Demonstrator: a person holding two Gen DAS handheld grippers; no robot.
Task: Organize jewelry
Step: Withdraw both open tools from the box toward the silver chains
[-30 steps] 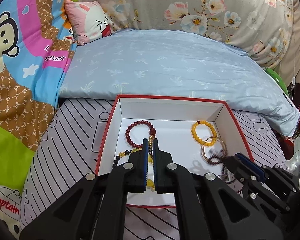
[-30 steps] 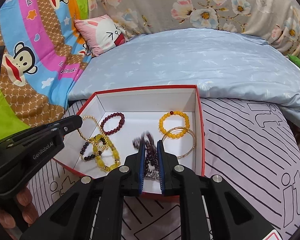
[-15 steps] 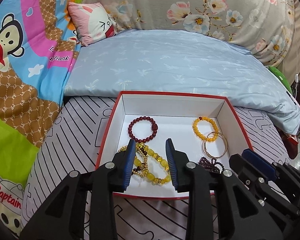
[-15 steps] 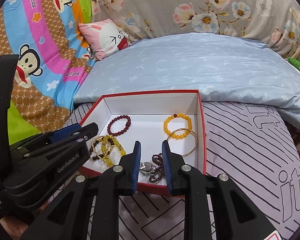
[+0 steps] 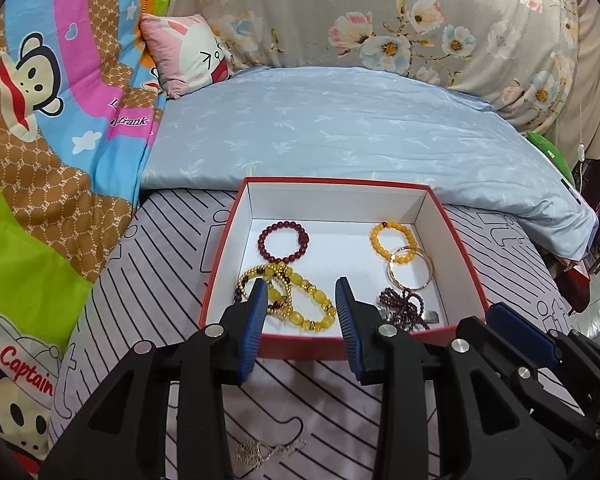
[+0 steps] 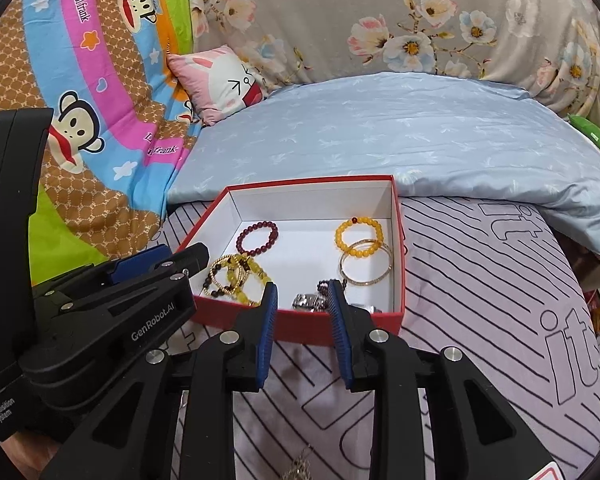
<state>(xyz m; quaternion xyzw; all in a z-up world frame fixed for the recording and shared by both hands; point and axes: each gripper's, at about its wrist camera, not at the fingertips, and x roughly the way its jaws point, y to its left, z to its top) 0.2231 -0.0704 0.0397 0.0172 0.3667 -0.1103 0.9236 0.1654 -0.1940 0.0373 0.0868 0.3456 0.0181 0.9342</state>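
A red box (image 5: 340,179) with a white inside sits on the striped sheet. In it lie a dark red bead bracelet (image 5: 284,223), a yellow bead bracelet (image 5: 374,240), a gold bangle (image 5: 429,276), a tangle of amber and gold beads (image 5: 312,292) and a dark purple bead string (image 5: 404,304). My left gripper (image 5: 301,282) hovers at the box's front edge, jaws opening, nothing between the pads. My right gripper (image 6: 302,284) hovers beside it over the box (image 6: 312,182), jaws opening too, empty. A thin gold chain (image 5: 260,450) lies on the sheet under the left gripper.
Behind the box lies a pale blue quilt (image 5: 340,128), with a pink rabbit cushion (image 5: 192,52) and a floral cover (image 5: 420,20) beyond. A cartoon monkey blanket (image 5: 40,120) runs along the left. The striped sheet (image 6: 480,300) spreads to the right of the box.
Both grippers were shut on jewellery over the box. They have opened, leaving the amber beads and the purple string inside, and drawn back toward the front edge.
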